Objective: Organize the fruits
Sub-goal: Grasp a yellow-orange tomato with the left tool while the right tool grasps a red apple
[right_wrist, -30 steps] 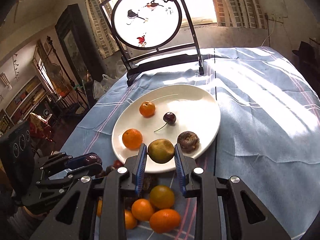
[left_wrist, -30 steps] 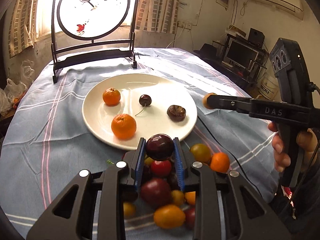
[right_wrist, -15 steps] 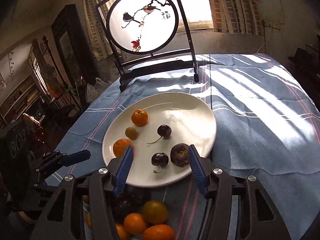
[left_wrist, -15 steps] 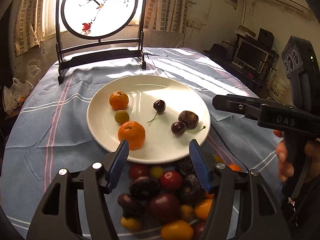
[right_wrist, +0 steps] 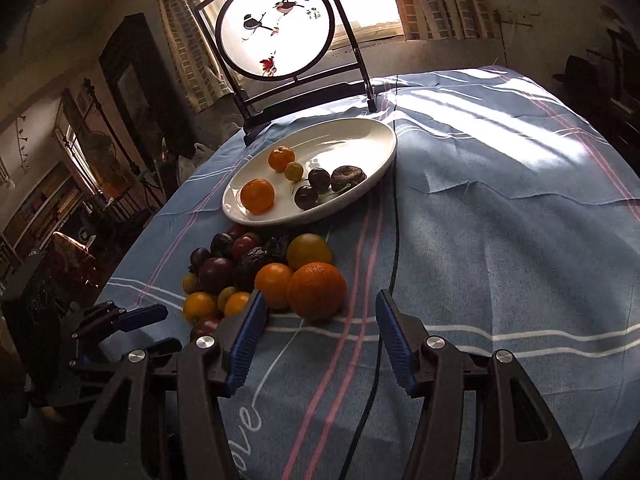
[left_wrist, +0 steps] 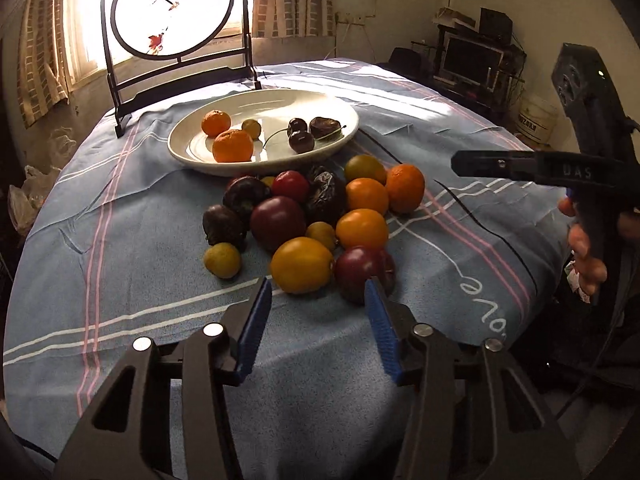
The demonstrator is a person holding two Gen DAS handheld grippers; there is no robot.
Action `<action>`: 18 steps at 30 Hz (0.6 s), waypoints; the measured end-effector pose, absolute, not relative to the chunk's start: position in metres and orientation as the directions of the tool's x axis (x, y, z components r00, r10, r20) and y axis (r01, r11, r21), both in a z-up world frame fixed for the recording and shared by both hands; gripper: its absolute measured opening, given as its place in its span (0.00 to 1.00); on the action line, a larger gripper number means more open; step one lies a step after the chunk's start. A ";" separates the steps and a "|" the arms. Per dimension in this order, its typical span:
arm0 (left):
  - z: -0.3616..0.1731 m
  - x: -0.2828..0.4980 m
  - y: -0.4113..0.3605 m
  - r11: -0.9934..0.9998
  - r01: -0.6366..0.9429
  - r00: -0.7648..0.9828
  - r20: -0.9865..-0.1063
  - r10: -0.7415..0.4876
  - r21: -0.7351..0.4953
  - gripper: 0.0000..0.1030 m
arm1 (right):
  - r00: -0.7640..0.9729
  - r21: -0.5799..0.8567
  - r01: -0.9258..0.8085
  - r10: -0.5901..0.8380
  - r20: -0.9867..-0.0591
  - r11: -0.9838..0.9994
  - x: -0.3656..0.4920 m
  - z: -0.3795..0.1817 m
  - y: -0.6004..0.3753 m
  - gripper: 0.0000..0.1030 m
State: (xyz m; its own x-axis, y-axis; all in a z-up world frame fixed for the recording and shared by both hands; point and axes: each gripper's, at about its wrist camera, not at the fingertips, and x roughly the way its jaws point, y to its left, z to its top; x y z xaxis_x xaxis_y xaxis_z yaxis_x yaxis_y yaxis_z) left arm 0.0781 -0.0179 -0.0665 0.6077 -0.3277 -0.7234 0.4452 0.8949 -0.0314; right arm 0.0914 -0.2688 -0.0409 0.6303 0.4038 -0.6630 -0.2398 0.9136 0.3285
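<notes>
Moved: both claws dropped fruit on plate (left_wrist: 352, 130), now backed off to lower frame.
Left claw (left_wrist: 316, 320): empty, jaws narrowing.
Right claw (right_wrist: 318, 334): half open, empty.
Pile (left_wrist: 312, 220): mid-frame on tabletop (left_wrist: 120, 300); more trips likely.

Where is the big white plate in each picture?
Left wrist view: the plate sits upper middle, behind the heap of loose fruit.
Right wrist view: the plate sits at the centre, slightly left, beyond the same heap.
Shared landmark: the round bird screen stands on the table just behind the plate in both.
</notes>
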 end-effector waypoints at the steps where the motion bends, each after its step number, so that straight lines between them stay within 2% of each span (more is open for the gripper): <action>1: -0.068 0.080 -0.015 0.901 0.432 0.609 -0.724 -0.325 -0.040 0.42 | 0.628 0.324 -0.247 0.405 -0.664 0.913 0.087 -0.042 -0.267 0.56; 9: -0.079 0.097 -0.021 0.904 0.427 0.615 -0.727 -0.306 -0.018 0.40 | 0.637 0.307 -0.250 0.395 -0.663 0.918 0.067 -0.041 -0.269 0.56; 14: -0.087 0.112 -0.023 0.906 0.420 0.600 -0.733 -0.321 -0.052 0.42 | 0.637 0.308 -0.254 0.398 -0.660 0.917 0.067 -0.039 -0.267 0.56; 18: -0.088 0.108 -0.021 0.905 0.421 0.599 -0.730 -0.329 -0.063 0.39 | 0.624 0.301 -0.277 0.409 -0.666 0.912 0.066 -0.037 -0.260 0.56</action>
State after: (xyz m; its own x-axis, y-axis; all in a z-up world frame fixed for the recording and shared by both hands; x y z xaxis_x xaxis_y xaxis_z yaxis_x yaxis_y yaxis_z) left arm 0.1083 -0.0211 -0.0876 0.5986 -0.3294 -0.7302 0.4206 0.9050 -0.0634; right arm 0.0665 -0.2601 -0.0373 0.6239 0.4093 -0.6658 -0.2768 0.9124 0.3015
